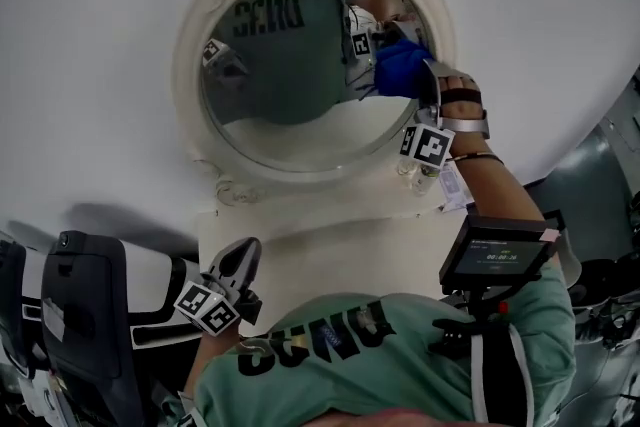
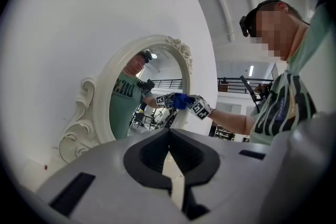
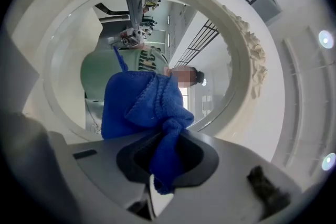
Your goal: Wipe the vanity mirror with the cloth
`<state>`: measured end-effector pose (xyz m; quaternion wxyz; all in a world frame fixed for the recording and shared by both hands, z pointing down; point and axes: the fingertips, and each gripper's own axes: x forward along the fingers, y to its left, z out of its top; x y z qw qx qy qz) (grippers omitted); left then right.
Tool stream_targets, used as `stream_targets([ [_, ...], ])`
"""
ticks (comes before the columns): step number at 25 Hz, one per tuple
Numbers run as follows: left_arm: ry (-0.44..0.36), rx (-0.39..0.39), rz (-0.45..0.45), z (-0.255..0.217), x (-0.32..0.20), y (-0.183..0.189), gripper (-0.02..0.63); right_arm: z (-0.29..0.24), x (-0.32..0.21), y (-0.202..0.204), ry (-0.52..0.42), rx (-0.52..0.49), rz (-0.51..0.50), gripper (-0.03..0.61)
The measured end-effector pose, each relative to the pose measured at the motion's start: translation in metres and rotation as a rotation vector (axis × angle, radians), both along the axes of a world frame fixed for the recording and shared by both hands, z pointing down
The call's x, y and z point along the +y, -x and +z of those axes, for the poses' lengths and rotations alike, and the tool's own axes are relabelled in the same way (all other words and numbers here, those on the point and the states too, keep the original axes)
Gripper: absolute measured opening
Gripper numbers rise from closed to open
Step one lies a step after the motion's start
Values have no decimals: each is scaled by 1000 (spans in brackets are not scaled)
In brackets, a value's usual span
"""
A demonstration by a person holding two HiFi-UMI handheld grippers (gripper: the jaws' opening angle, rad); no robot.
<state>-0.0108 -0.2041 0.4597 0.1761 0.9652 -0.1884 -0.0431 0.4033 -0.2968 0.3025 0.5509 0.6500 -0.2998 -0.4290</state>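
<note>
- Right gripper view: my right gripper (image 3: 165,165) has its fingers clamped on a blue cloth (image 3: 142,107). One bunched tail is pinched between them, and the rest fans out ahead over the glass.
- From the head view, the cloth (image 1: 402,67) sits against the right side of the vanity mirror (image 1: 285,105), just inside the frame and a little above the middle.
- Seen from the left gripper view, the cloth (image 2: 181,100) meets its own reflection, so it is touching the glass.
- The vanity mirror (image 3: 247,60) is oval, in a cream frame with carved roses at the crown and scrolls at the foot.
- It stands upright on a white tabletop (image 1: 300,235) with its back to a white wall (image 1: 100,15).
- My right gripper (image 1: 400,80) reaches in from the right, with its marker cube (image 1: 428,145) hanging just below the frame's rim.
- The glass reflects the gripper, the cloth and my green shirt (image 1: 400,355).
- My left gripper (image 1: 240,260) hangs low at the near edge of the tabletop, well apart from the mirror and the cloth.
- In its own view the left gripper (image 2: 170,165) points toward the mirror (image 2: 105,107). Its fingers are drawn together with nothing between them.
- A small screen (image 1: 497,255) rides on a mount by my right forearm.
</note>
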Motion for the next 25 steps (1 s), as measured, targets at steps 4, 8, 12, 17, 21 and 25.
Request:
stream_targets([
  [4,62,-15,13,30,-1,-1,9,77,7,-9,106,-89,41,51],
  [8,102,-13,1,59,-20,6,9,151,-2,-5,193,-164,64,51],
  [12,135,-41,-14,100,-43,26,9,238,-27,27,276,-297,49,51],
  [17,199,-43,-25,112,-23,46,9,302,-31,78,379,-476,34,49],
  [21,157,-20,-33,86,-15,61,9,321,-34,96,409,-591,57,49],
  [25,82,13,-53,42,-12,84,9,338,-25,104,473,-734,54,49],
])
